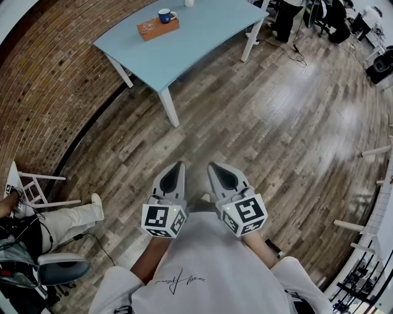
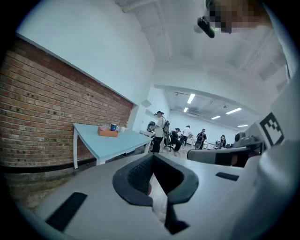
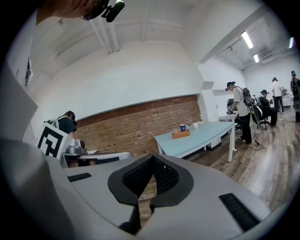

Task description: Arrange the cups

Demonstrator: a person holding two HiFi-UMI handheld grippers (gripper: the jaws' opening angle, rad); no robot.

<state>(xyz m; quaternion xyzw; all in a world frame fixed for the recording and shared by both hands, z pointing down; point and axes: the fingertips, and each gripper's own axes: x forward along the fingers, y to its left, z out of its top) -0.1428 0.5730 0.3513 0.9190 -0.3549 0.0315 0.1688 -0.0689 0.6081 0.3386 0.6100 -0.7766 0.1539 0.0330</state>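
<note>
Blue cup stands upright at one end of a shallow wooden tray, on the light-blue desk by the brick wall. Tray: orange-brown, rectangular; the cup is the only thing clearly standing on it, and whatever else lies on it is too small to tell. Cup: dark blue outside, pale rim, handle on the side; contents cannot be made out. A white cup stands apart from the tray, further along the desk at the picture's top edge, largely cut off. The left gripper view shows the same set: blue cup on the tray, white cup just beyond. Left gripper and right gripper are held side by side close to the person's chest, over the wooden floor, well apart from the desk. Left gripper's fingers: tips pressed together, nothing between them, only floor showing through the hollow behind the tips. Right gripper's fingers: likewise closed tip to tip and empty
</note>
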